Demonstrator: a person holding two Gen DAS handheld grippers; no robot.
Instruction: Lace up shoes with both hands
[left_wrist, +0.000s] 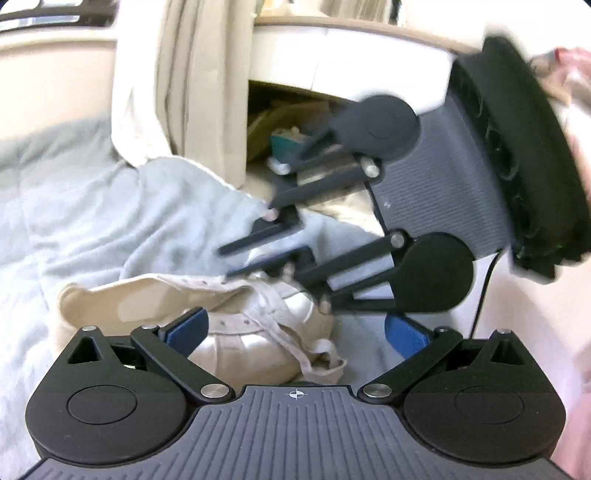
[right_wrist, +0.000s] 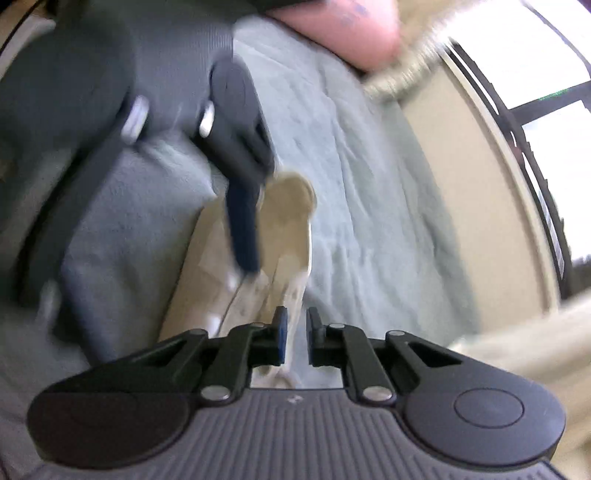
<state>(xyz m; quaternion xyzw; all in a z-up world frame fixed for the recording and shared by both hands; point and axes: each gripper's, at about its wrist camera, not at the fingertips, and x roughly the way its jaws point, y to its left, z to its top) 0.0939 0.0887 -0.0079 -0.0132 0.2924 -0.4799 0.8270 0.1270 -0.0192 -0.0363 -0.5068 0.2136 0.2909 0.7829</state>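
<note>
Beige shoe (left_wrist: 236, 332) lay on the pale blanket (left_wrist: 92, 221), laces (left_wrist: 314, 354) loose and untied; lacing looked barely begun. Left gripper (left_wrist: 295, 332) spread wide, grasping nothing. Right gripper (right_wrist: 295, 332) nearly closed above the shoe; grip unclear.

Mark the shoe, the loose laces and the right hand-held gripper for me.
shoe (left_wrist: 255, 354): left wrist view, on the shiny cream toe.
laces (left_wrist: 314, 360): left wrist view, on the loose loop over the toe.
right hand-held gripper (left_wrist: 243, 254): left wrist view, between its two fingertips.
</note>
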